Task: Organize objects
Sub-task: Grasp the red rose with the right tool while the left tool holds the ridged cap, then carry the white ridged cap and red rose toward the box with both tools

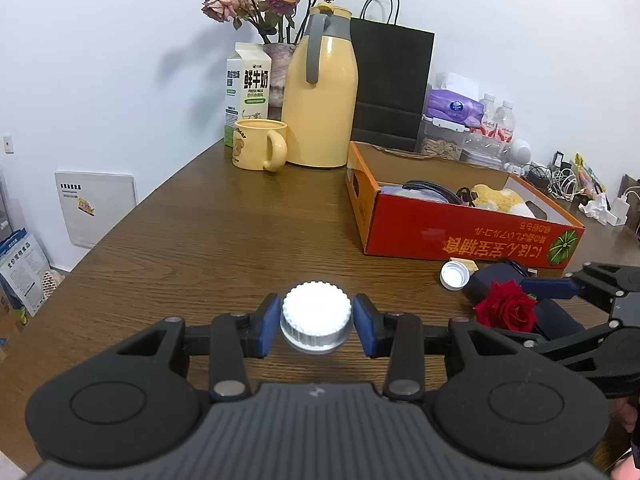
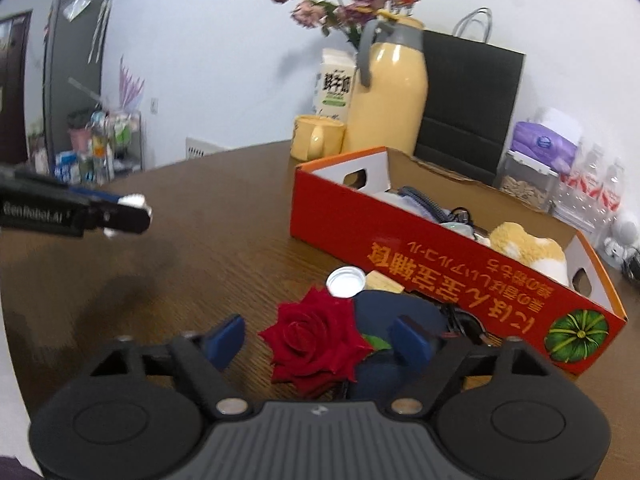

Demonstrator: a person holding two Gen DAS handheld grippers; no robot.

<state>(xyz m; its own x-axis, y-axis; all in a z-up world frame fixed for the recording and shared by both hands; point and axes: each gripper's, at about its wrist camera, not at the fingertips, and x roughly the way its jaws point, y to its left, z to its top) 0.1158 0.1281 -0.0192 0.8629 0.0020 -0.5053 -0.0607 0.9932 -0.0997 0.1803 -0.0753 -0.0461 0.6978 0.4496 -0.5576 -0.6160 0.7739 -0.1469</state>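
Observation:
My left gripper (image 1: 317, 326) is shut on a small clear container with a ribbed white lid (image 1: 316, 312), one blue pad on each side, held above the wooden table (image 1: 208, 248). The right wrist view shows that gripper (image 2: 134, 212) from the side at the left edge. A red rose (image 2: 316, 344) lies on the table against a dark blue object (image 2: 388, 308). My right gripper (image 2: 320, 342) stands open around the rose, with both pads clear of the petals. In the left wrist view the rose (image 1: 506, 308) and right gripper (image 1: 554, 304) sit at the right.
A red cardboard box (image 2: 352, 220) with a plush toy (image 2: 528, 248) and cables stands behind the rose. An upturned white cap (image 2: 346, 281) and a small wooden block (image 2: 384, 282) lie at its foot. A yellow jug (image 1: 320, 96), mug (image 1: 258, 144), milk carton and black bag stand at the back.

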